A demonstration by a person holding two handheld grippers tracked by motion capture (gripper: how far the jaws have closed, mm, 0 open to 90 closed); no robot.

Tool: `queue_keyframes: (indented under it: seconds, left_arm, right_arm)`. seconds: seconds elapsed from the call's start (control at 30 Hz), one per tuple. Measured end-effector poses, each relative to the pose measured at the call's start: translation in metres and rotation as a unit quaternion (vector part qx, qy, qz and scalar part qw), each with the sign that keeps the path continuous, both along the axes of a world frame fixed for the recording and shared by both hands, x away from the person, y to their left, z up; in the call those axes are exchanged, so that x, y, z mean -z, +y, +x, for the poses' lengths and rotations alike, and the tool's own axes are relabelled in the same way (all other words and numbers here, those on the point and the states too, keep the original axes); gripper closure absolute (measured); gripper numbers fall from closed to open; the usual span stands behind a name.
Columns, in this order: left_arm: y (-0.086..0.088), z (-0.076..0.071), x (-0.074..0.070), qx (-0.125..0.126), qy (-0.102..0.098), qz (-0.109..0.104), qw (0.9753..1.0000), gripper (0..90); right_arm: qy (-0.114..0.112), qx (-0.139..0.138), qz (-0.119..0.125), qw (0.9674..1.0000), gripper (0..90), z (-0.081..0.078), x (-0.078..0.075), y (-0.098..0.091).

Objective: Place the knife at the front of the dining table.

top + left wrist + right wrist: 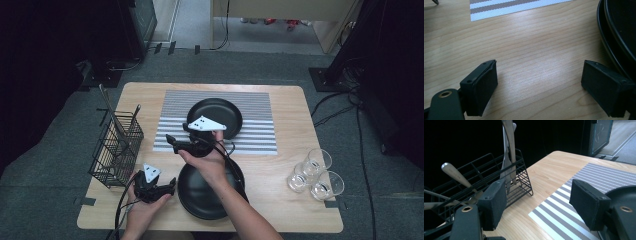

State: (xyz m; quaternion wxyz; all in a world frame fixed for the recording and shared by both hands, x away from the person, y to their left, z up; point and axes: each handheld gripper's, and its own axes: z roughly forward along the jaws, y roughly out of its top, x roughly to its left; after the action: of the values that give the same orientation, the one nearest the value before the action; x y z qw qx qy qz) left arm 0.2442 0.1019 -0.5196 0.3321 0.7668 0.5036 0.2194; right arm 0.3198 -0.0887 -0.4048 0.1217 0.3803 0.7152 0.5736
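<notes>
**Right gripper lines up on the cutlery basket**

The right gripper (172, 142) hovers over the striped placemat (260, 107), jaws apart and empty, aimed at the wire basket (116, 150) at the table's left edge. The utensils (508, 147) lean upright inside it. A clean pick likely means choosing 1 handle, approaching above the rim and closing squarely. The left gripper (170, 186) rests with jaws apart, empty, beside the near black plate (197, 202).

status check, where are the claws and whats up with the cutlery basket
Left claw open, empty, beside near plate. Right claw open, empty, aimed at wire basket of utensils. Nothing between right claw and basket.
</notes>
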Motion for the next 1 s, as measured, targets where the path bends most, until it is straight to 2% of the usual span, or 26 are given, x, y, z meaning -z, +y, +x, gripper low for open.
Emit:
queue_keyframes:
  seconds: [0.2, 1.0]
  left_arm:
    - [0.0, 0.0, 0.0, 0.001, 0.0, 0.0, 1.0, 13.8]
    - [0.0, 0.0, 0.0, 0.002, -0.001, 0.001, 1.0, 13.9]
  right_arm:
    - [0.005, -0.009, 0.002, 0.9999, 28.8, 0.004, -0.002, 0.011]
    - [0.007, -0.015, 0.0, 0.9999, 32.0, 0.019, -0.008, 0.035]
